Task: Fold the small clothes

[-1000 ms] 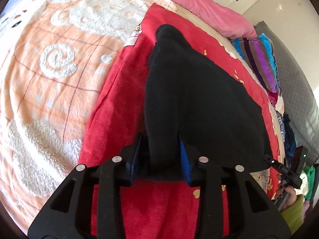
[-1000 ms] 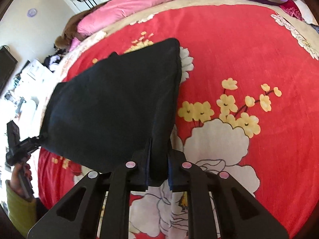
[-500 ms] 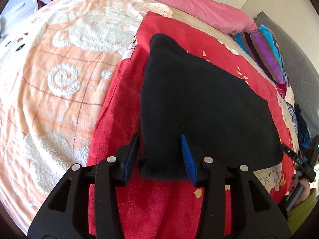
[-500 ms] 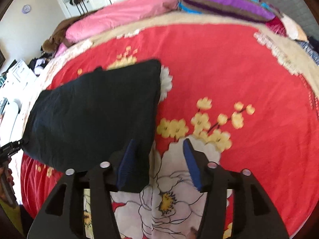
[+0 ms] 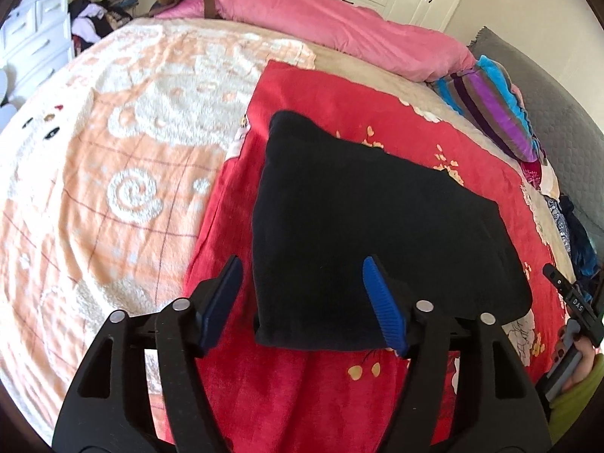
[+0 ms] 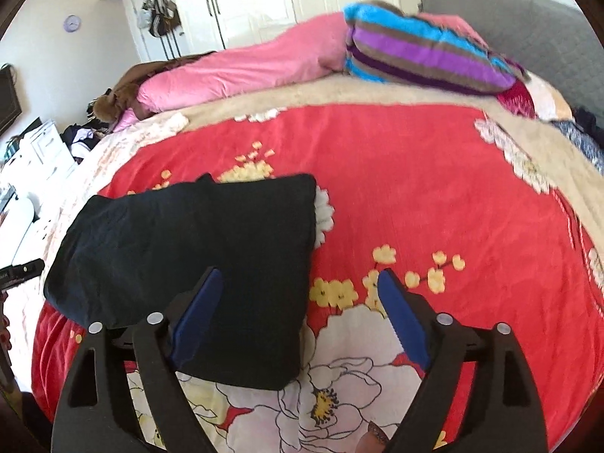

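Observation:
A folded black garment (image 5: 362,219) lies flat on the red floral blanket (image 5: 321,389); it also shows in the right wrist view (image 6: 196,241). My left gripper (image 5: 302,268) is open, its blue-padded jaws spread above the garment's near left corner, holding nothing. My right gripper (image 6: 300,279) is open above the garment's near right corner and the blanket (image 6: 434,196), holding nothing. The right gripper (image 5: 566,294) shows at the left wrist view's right edge; the left gripper's tip (image 6: 22,270) shows at the right wrist view's left edge.
An orange and white fleece blanket (image 5: 98,173) covers the bed's left part. A pink duvet roll (image 5: 339,26) and a striped pillow (image 6: 426,53) lie along the far side. A grey headboard (image 6: 528,22) stands at the right. White drawers (image 5: 34,41) stand beyond the bed.
Both grippers have opened and let go of the black garment, which now lies flat. Both have lifted and pulled back from it.

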`<state>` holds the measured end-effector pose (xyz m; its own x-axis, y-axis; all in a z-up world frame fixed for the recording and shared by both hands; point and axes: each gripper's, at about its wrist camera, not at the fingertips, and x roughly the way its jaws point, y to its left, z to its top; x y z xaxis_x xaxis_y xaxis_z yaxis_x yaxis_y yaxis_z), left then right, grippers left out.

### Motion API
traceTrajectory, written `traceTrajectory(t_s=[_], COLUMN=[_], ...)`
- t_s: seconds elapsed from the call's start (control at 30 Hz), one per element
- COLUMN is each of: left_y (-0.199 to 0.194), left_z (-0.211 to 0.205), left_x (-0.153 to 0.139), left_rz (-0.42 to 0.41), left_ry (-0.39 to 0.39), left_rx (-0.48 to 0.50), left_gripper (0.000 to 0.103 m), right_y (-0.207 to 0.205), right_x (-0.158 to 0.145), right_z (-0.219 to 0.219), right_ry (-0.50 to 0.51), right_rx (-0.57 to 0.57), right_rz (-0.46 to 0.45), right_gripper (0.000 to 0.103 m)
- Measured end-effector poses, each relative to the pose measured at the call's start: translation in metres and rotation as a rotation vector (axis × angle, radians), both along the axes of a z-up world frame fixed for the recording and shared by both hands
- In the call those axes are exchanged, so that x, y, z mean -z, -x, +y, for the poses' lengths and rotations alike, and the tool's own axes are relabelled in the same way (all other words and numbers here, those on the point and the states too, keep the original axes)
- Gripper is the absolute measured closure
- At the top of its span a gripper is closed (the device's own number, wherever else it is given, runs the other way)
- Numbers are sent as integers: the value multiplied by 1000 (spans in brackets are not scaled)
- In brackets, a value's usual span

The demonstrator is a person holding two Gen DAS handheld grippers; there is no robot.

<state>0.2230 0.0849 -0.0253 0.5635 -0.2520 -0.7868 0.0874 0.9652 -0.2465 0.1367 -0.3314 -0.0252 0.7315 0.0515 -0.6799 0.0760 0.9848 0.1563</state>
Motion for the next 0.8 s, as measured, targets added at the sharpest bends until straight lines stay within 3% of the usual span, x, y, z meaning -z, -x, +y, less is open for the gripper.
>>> traceTrajectory(t_s=[0.23, 0.37, 0.53, 0.6, 0.8], left_y=[2, 4, 3, 2, 0], left_z=[-11, -19, -31, -37, -44], left_x=[-7, -6, 1, 5, 20], left_rz=[-32, -38, -27, -23, 1], left_ry=[-31, -51, -72, -95, -140], left_rx=[10, 20, 40, 47, 61], left_gripper=[33, 22, 18, 10, 10], right_y=[2, 2, 0, 0, -6], right_x=[-6, -5, -1, 2, 14], right_z=[21, 33, 49, 54, 60], right_ry=[51, 65, 76, 87, 84], right_rx=[-59, -93, -138, -152, -179], right_rz=[-39, -44, -36, -32, 12], right_gripper=[17, 17, 13, 11, 10])
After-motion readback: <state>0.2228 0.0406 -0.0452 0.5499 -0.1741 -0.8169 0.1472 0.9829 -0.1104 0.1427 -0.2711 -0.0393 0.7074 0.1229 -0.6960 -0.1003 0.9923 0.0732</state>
